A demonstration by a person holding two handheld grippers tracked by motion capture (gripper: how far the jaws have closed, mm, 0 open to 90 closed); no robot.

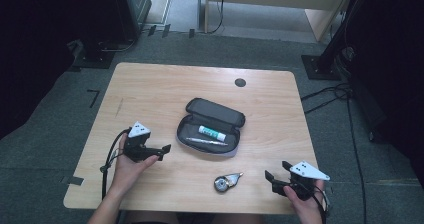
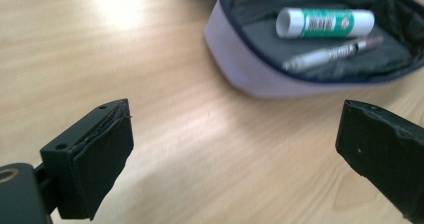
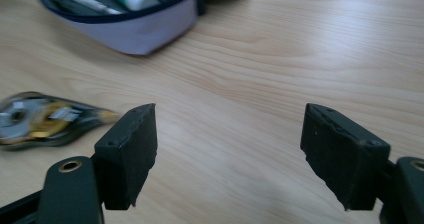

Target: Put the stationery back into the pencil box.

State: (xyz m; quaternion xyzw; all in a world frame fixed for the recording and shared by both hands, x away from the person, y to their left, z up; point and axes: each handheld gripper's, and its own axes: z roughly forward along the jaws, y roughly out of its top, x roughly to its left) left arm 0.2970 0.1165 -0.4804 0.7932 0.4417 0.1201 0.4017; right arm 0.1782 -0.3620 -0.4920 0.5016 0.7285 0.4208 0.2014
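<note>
Pale wood tabletop [image 1: 150, 84]: my spread left tool [image 1: 159, 151] and right tool [image 1: 274, 176] flank the open grey fabric pencil case [image 1: 212, 126]. Left gripper view: glue stick [image 2: 325, 22] and pen [image 2: 332, 54] inside. Right gripper view: the clear tape dispenser [image 3: 45, 119] sits off-centre, so closing could knock it away.

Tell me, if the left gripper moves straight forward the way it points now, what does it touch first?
Probably the near wall of the open pencil case. The left gripper, jaws open, points across bare table toward it. Depth is uncertain.
</note>
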